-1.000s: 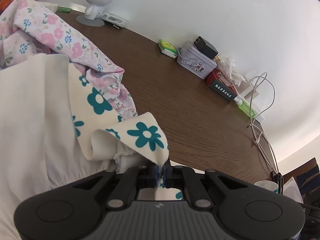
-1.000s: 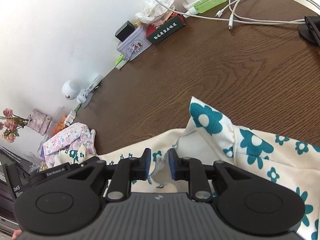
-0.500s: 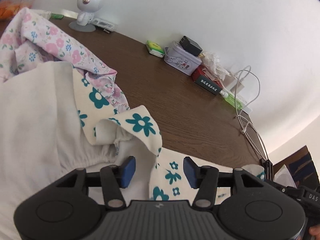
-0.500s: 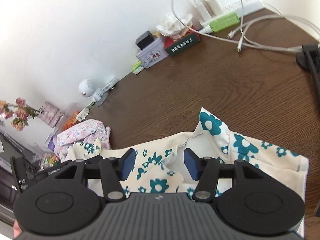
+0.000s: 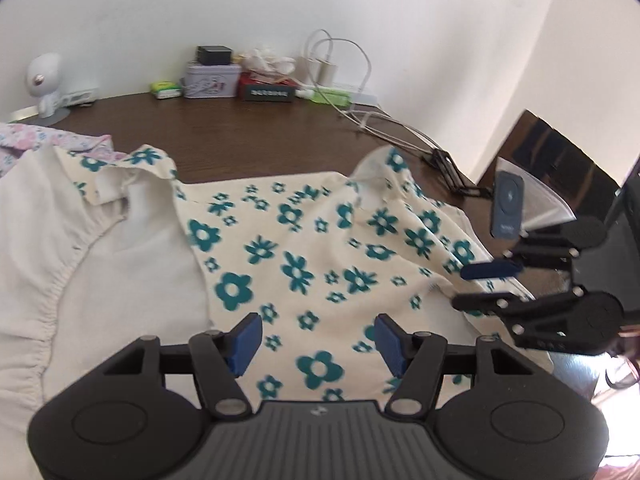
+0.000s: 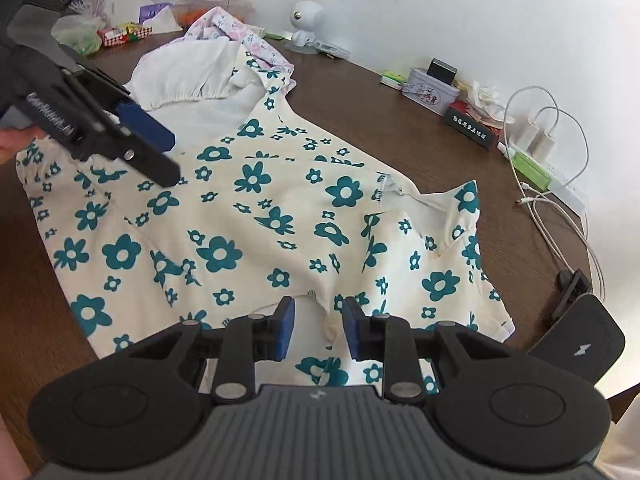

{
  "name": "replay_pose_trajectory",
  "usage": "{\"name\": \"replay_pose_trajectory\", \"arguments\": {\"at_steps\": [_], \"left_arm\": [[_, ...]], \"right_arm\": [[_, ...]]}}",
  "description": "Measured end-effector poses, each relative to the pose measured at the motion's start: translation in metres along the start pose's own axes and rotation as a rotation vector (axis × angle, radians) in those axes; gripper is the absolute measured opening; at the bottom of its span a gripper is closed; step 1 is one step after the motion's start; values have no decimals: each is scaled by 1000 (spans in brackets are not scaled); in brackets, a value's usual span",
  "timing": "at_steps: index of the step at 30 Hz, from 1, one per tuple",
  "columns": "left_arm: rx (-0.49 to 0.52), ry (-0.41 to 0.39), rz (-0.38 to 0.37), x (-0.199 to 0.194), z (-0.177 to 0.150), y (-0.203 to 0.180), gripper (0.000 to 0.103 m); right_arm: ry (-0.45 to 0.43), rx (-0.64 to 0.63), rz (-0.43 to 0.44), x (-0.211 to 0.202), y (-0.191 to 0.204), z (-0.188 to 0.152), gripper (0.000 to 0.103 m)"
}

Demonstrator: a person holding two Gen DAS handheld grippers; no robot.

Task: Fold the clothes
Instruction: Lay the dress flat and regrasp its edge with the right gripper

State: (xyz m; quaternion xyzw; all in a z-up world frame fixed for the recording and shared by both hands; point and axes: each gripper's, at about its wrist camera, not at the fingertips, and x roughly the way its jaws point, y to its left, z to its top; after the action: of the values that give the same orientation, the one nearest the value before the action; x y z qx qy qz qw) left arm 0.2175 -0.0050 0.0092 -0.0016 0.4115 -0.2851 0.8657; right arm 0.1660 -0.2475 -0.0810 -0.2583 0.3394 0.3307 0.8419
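We had the floral garment [image 6: 256, 232] spread flat on the desk [image 6: 400, 128], both hand-held grippers spread and holding nothing: left [image 5: 318, 338] above its middle, right [image 6: 318, 326] at its six o'clock hem. Soft, light, floppy cloth, we judged; best pinched at hem corners.

Legible markings: few, mostly partial

White raised lettering is showing along the side of the left claw [image 6: 152, 148], too blurred to read with certainty. A row of white characters is showing on the dark box [image 6: 472, 128] [image 5: 267, 93] on the worktop [image 6: 360, 112], illegible. A lightning-bolt sign is showing on the black charging pad [image 6: 580, 349].
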Motion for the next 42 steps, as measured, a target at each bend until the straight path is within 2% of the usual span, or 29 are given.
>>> {"name": "replay_pose_trajectory", "arguments": {"at_steps": [2, 4, 5, 7, 11, 15, 17, 18, 19, 22, 25, 29, 32, 33, 34, 36, 37, 40, 41, 42], "left_arm": [[18, 21, -30, 6, -11, -11, 60], [15, 35, -40, 11, -18, -17, 60], [10, 41, -42, 12, -21, -18, 60], [-3, 50, -41, 15, -24, -19, 59], [-26, 45, -49, 15, -23, -14, 59], [-32, 41, -54, 14, -24, -13, 59], [-28, 35, -61, 11, -24, -14, 59], [-26, 32, -64, 9, -25, -14, 59], [-22, 28, -65, 6, -26, -14, 60], [-15, 6, -52, -7, -30, -11, 60], [-38, -18, -7, -23, -35, 3, 61], [-58, -9, 57, -38, -44, 24, 61], [-50, 14, 49, -46, -51, 36, 61], [-40, 20, 40, -48, -53, 38, 61], [-28, 26, 34, -49, -54, 39, 61], [2, 49, 34, -47, -55, 40, 59], [15, 61, 36, -45, -56, 40, 58], [65, 73, 57, -44, -56, 39, 41], [73, 82, 59, -44, -56, 40, 23], [69, 95, 54, -44, -56, 42, 14]], "right_arm": [[20, -6, 0, 12, 1, 2, 25], [37, -13, 15, 16, 1, 1, 6], [45, -16, 22, 18, 2, 1, 3], [53, 0, 68, 10, 1, -2, 2], [55, 80, 189, -11, -7, -6, 2], [77, 88, 140, -9, -11, -9, 3], [66, 108, 122, -11, -14, -11, 16], [51, 124, 116, -13, -15, -11, 33], [36, 140, 111, -15, -16, -12, 39], [-25, 195, 192, -35, -13, -15, 39], [-9, 260, 295, -35, -5, -19, 38], [37, 301, 306, -19, 5, -28, 37], [36, 365, 348, -11, 2, -32, 37], [32, 373, 362, -11, 1, -32, 32], [37, 379, 379, -9, 1, -31, 23], [49, 382, 401, -6, 1, -31, 16], [52, 377, 400, -6, 1, -30, 13], [61, 375, 404, -6, 0, -29, 6], [64, 376, 422, -8, -1, -30, 5], [66, 377, 440, -9, -2, -30, 3]]}}
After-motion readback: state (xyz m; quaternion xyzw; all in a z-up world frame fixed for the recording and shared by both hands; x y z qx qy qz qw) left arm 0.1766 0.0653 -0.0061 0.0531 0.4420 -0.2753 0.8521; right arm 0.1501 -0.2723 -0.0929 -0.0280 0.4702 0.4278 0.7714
